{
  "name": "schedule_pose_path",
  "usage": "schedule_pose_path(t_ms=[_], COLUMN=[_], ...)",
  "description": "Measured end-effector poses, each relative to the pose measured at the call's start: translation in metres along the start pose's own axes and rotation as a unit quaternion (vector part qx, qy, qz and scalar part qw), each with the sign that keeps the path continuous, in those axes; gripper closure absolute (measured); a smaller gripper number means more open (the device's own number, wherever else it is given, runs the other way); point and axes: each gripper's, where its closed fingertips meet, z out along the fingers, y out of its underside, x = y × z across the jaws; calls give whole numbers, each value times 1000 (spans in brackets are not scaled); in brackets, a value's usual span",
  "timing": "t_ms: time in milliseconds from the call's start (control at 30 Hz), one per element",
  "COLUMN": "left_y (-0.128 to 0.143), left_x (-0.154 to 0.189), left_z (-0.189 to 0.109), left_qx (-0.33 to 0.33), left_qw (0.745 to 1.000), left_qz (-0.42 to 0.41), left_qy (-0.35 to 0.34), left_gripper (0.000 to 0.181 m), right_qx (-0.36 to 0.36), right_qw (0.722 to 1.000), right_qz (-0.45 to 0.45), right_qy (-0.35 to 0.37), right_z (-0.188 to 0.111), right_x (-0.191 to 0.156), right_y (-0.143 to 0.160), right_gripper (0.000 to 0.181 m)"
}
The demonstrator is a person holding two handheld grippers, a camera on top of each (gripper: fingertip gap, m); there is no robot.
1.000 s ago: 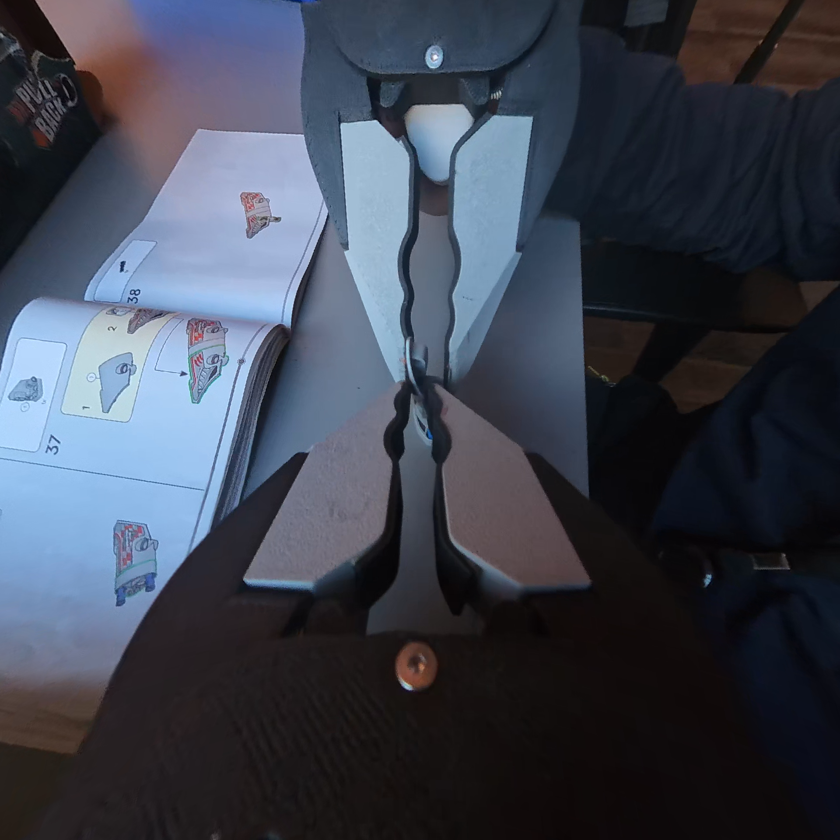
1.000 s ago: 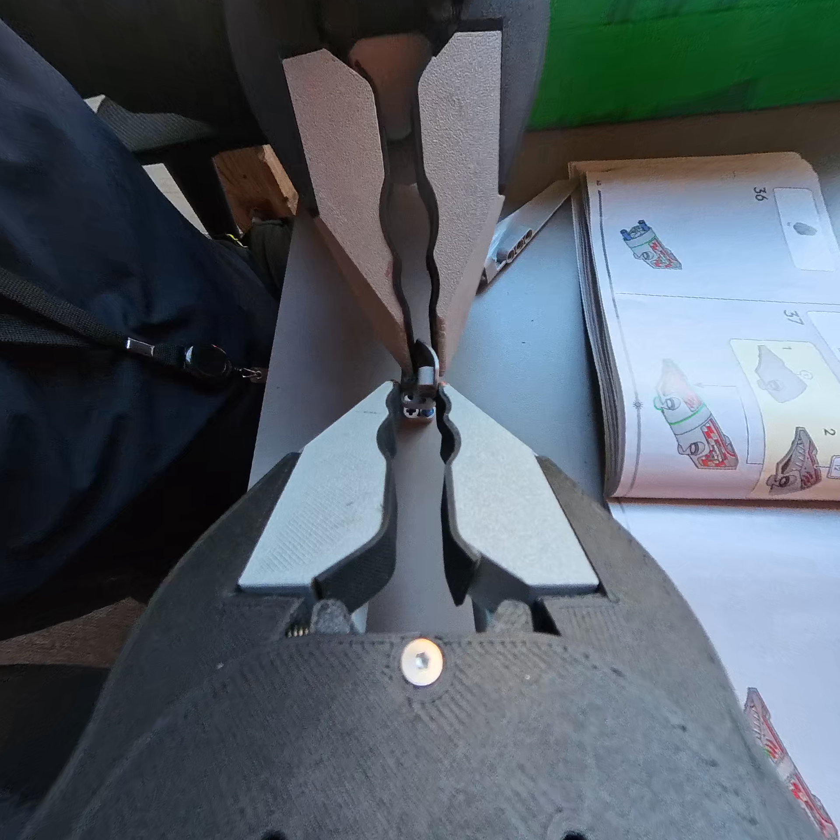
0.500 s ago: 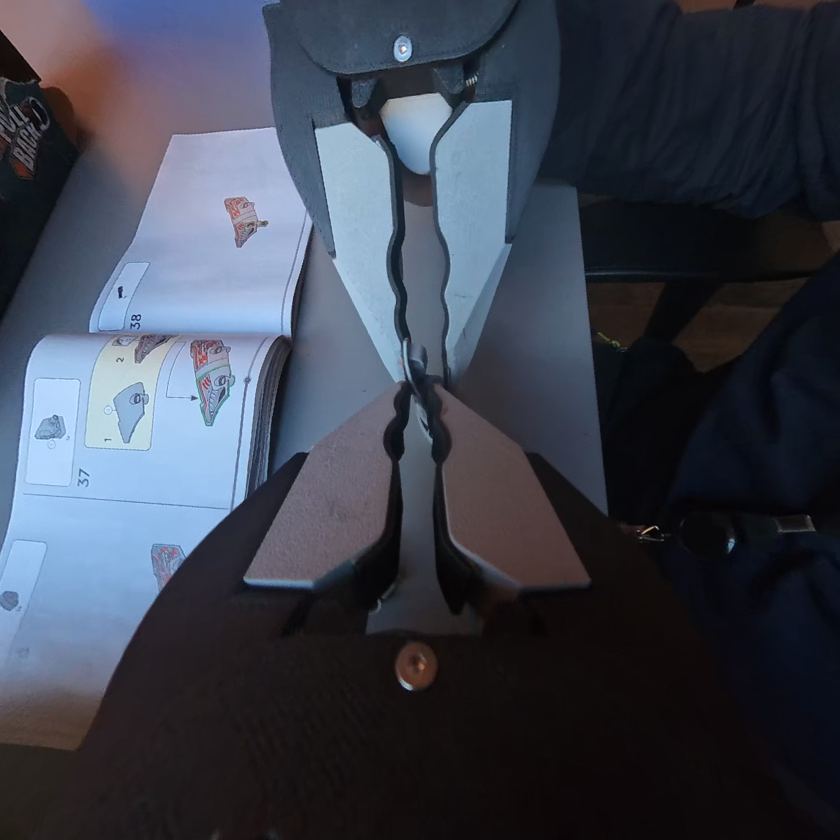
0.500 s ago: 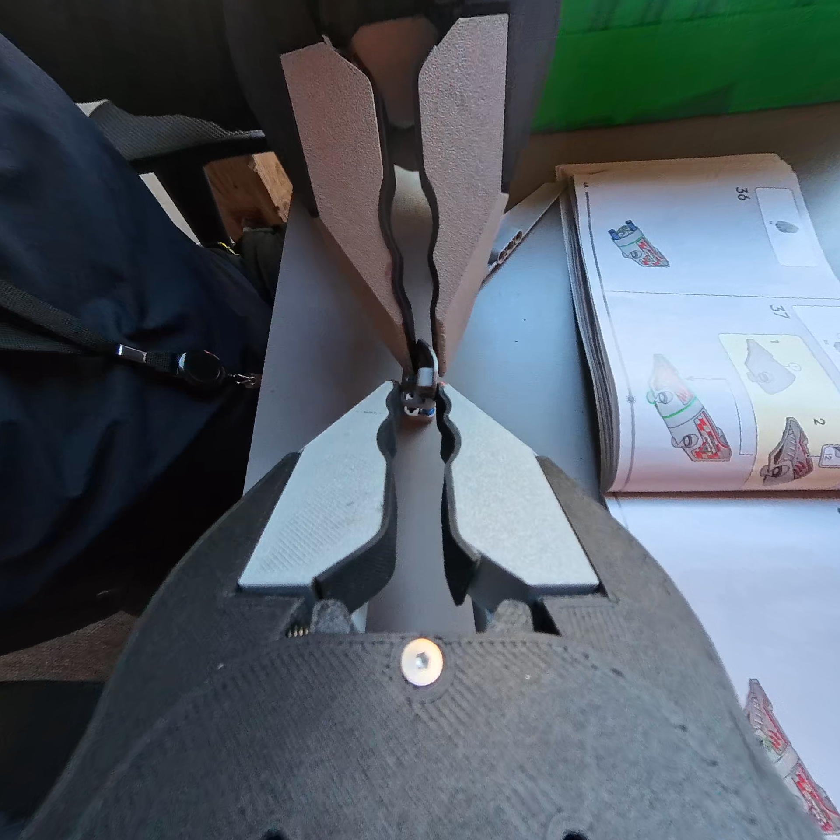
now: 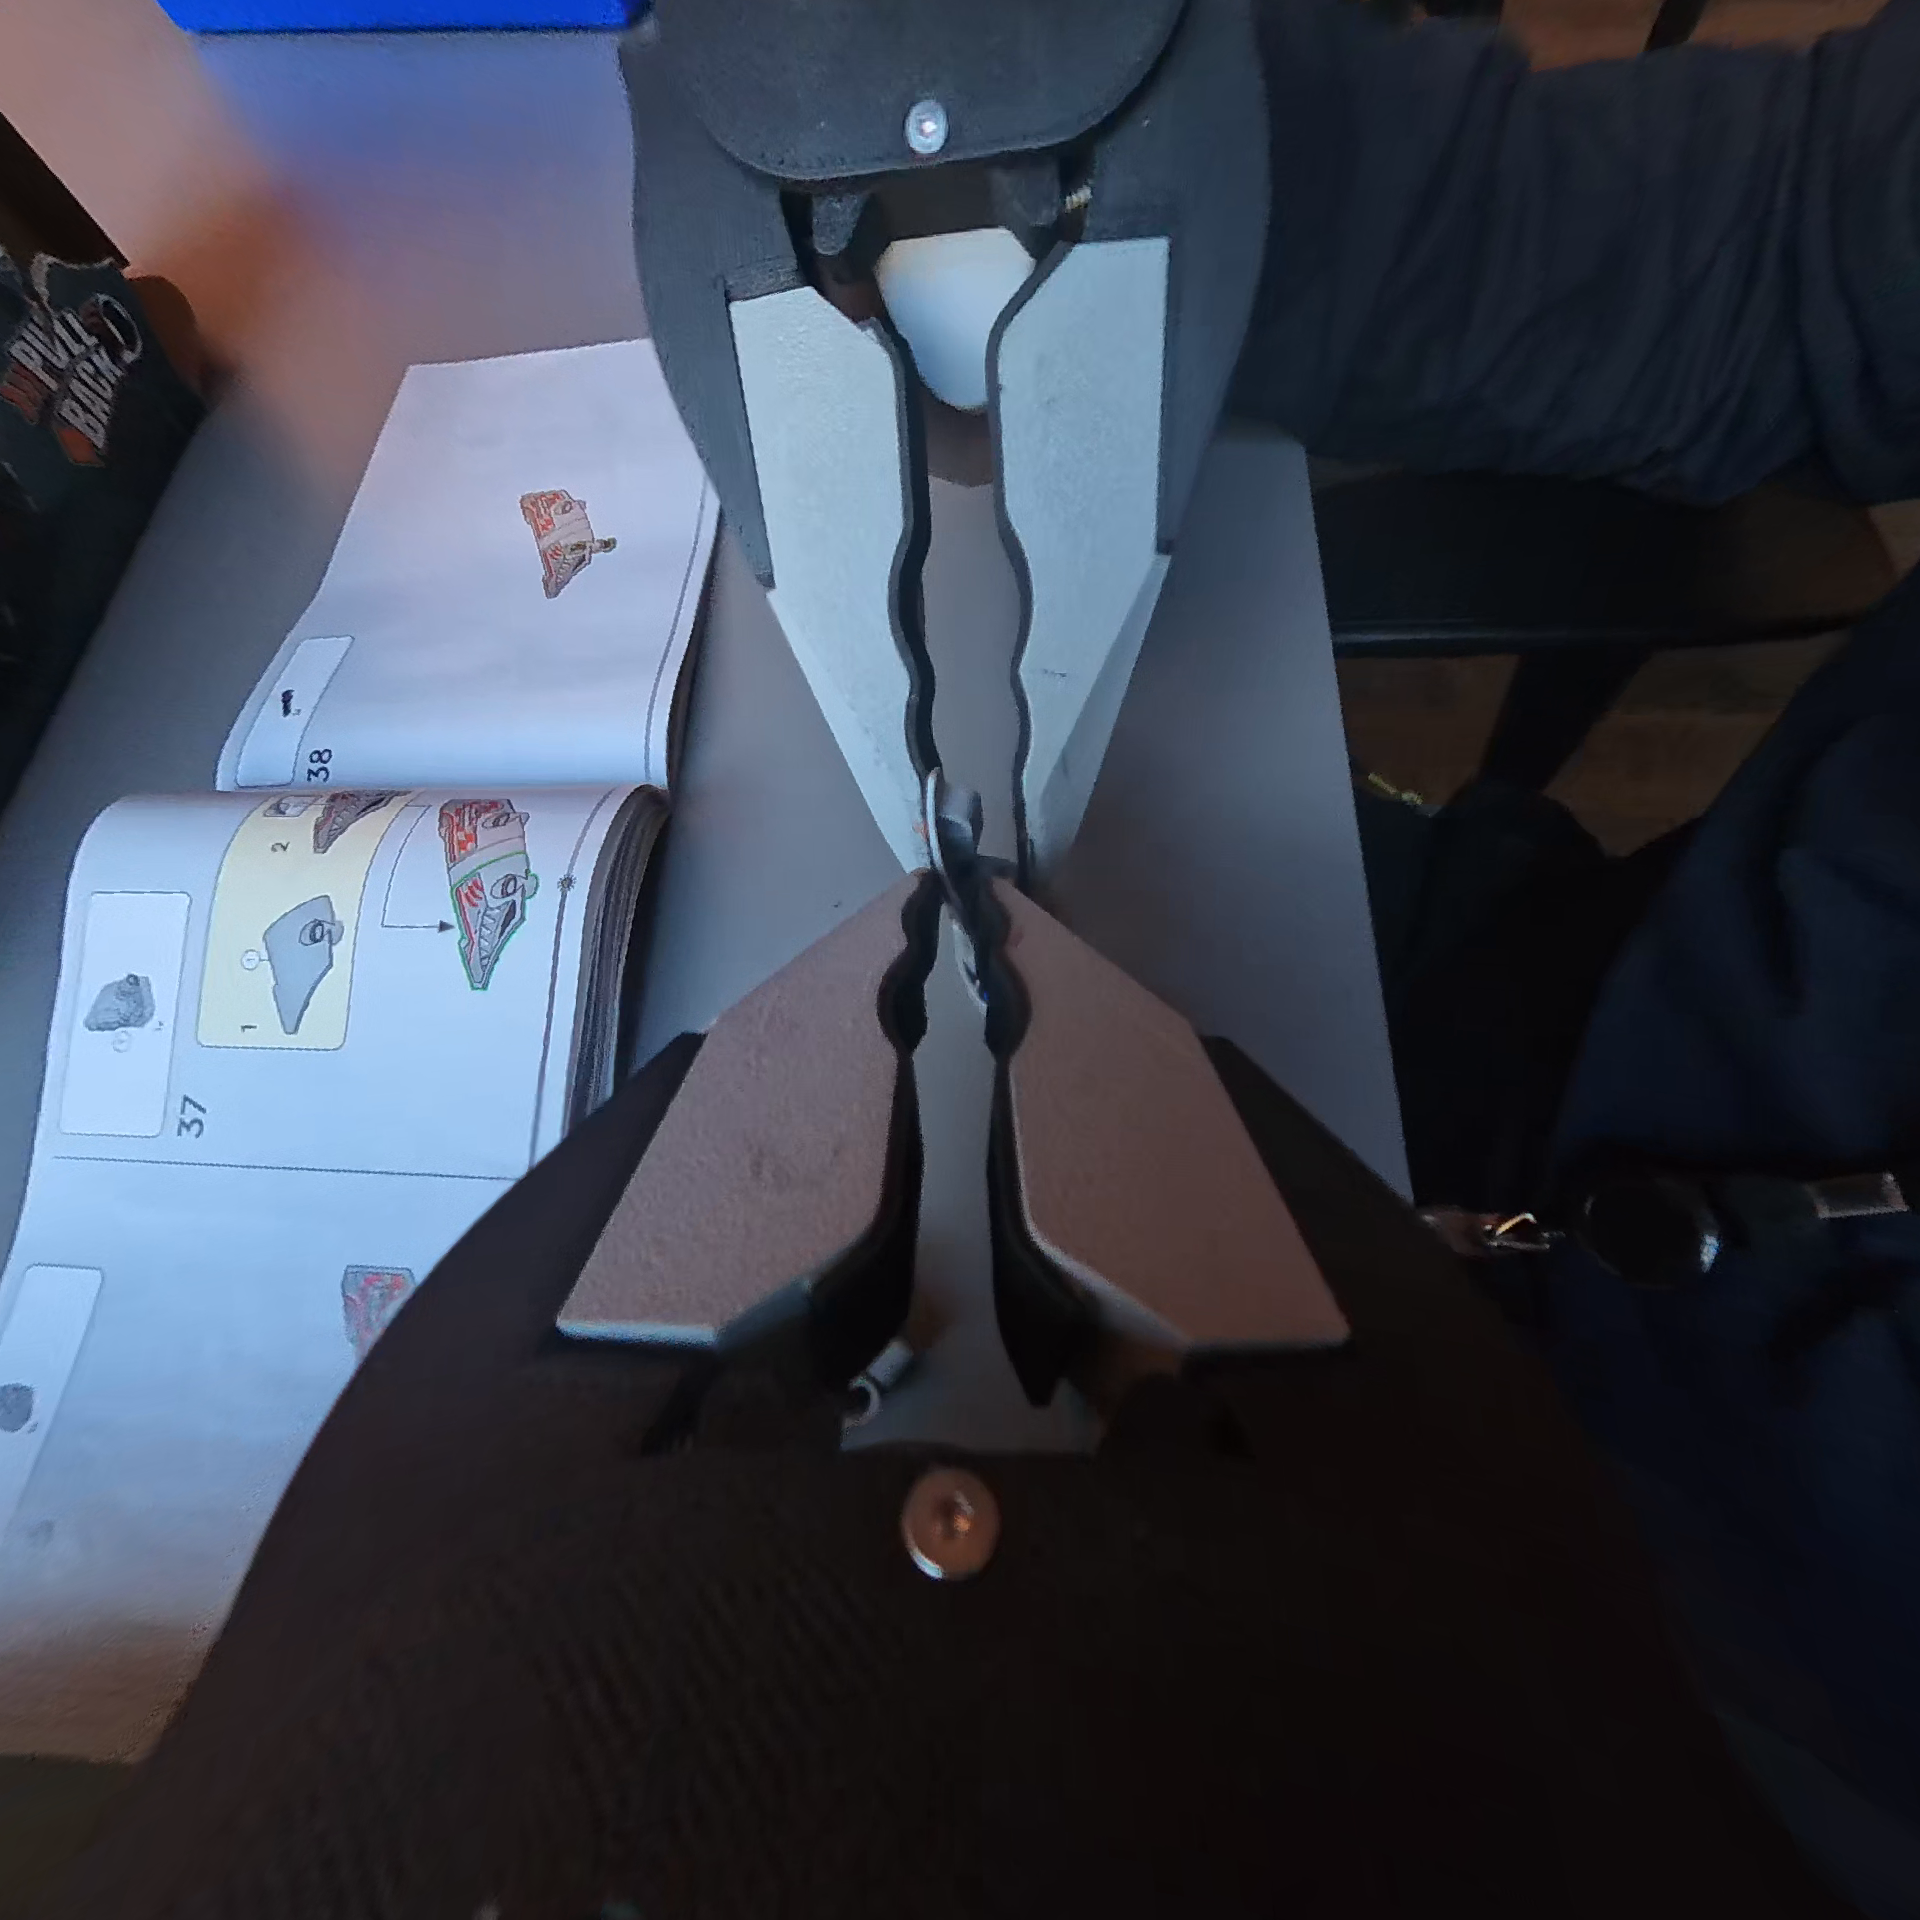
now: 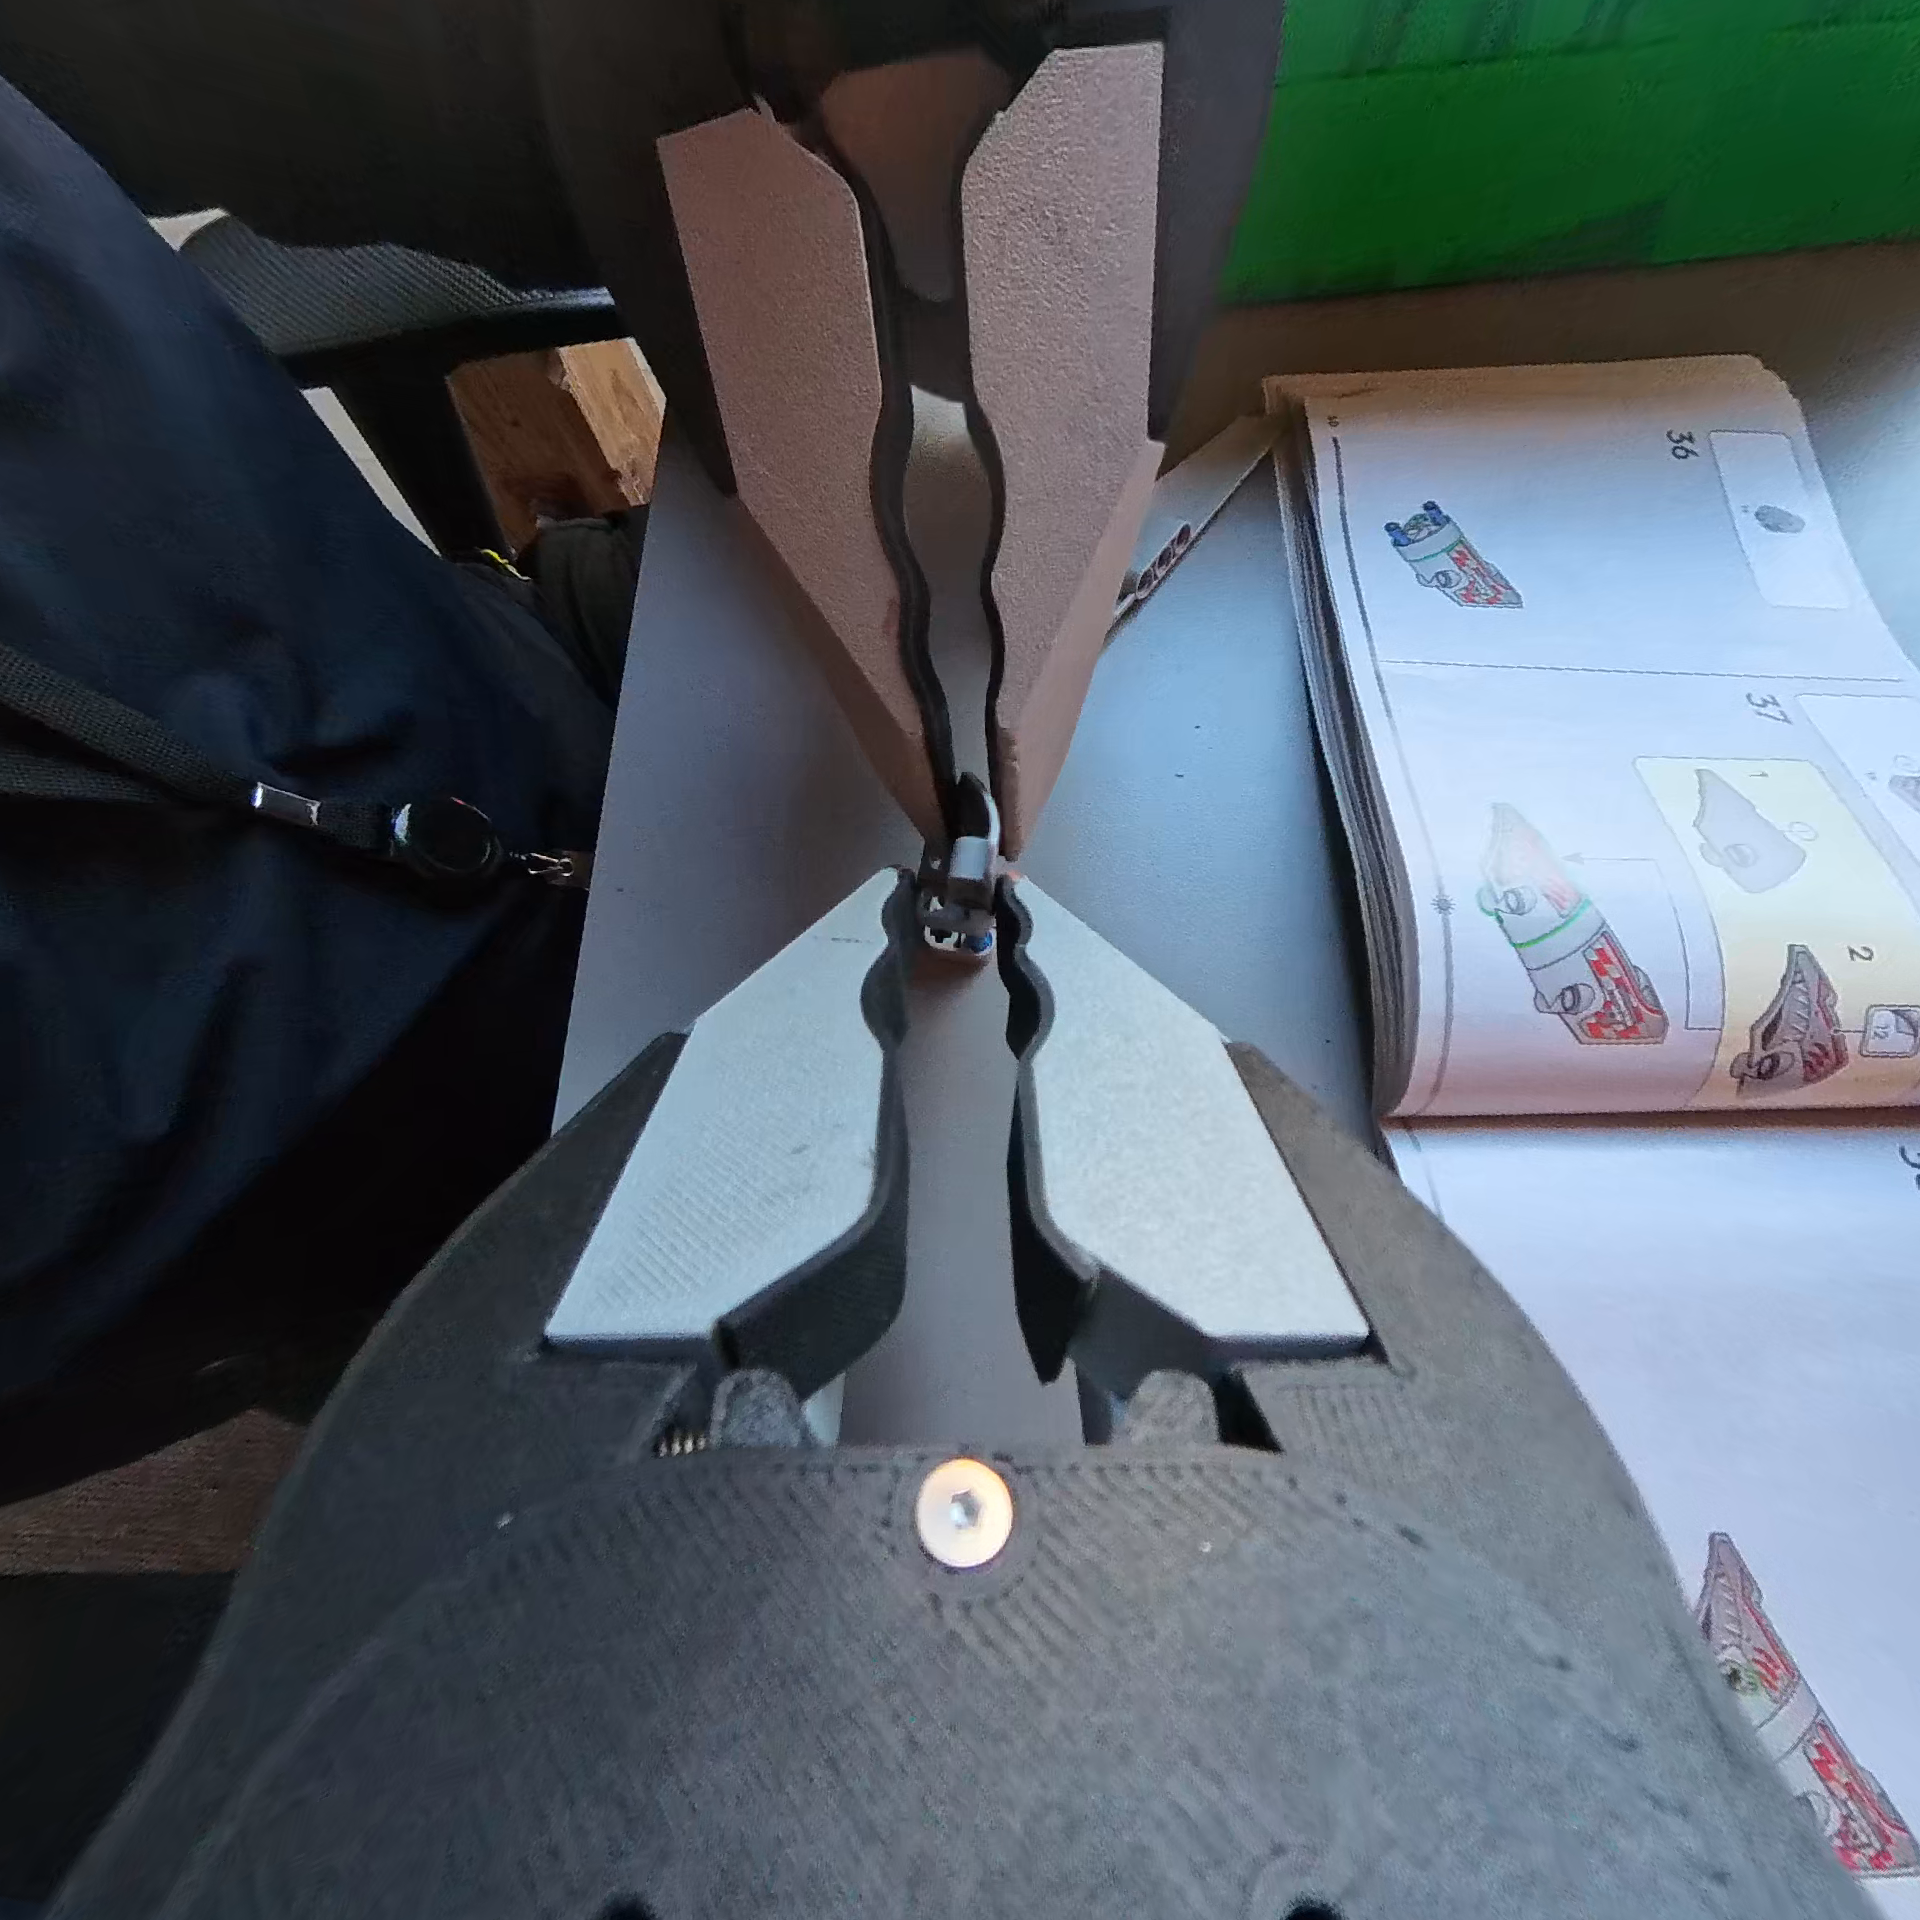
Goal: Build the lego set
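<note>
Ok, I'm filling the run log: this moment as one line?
left gripper: shut on small grey lego piece | right gripper: shut on lego piece | tips meeting above table | instruction booklet open

Small lego piece (image 6: 961, 899) mostly hidden between jaws; booklet (image 6: 1621, 748) cut by edge.

A grey counter (image 5: 1195, 727) catches soft daylight. Beyond its far edge stands a green wall (image 6: 1558, 135). Brown wooden floor (image 5: 1455, 717) shows past its right edge.

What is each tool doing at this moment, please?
Left tool: closed on the small grey-and-black lego assembly.
Right tool: closed on the same lego assembly, tip to tip.
</note>
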Motion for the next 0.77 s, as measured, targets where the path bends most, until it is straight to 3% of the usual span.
schedule_pose_path(t_ms=[33,300,467,633,767], left_y=[0,-1,0,3,27], left_x=[0,0,4,8,8], left_z=[0,0,-3,-10,-6], left_qx=[9,36,33,29,-34], left_qw=[1000,999,999,999,999], left_qz=[-7,13,-26,-44,-37], left_qy=[1,-15,-7,10,1], left_gripper=[178,179,177,173,170], right_qx=[-2,-9,34,35,35], right_qw=[1000,999,999,999,999], right_qz=[-2,-16,37,34,37], right_qy=[3,51,-2,-2,2], right_z=[0,1,1,3,2], right_x=[0,1,-3,-5,-5], right_y=[0,0,-1,-3,-2], right_gripper=[169,169,169,169,169])
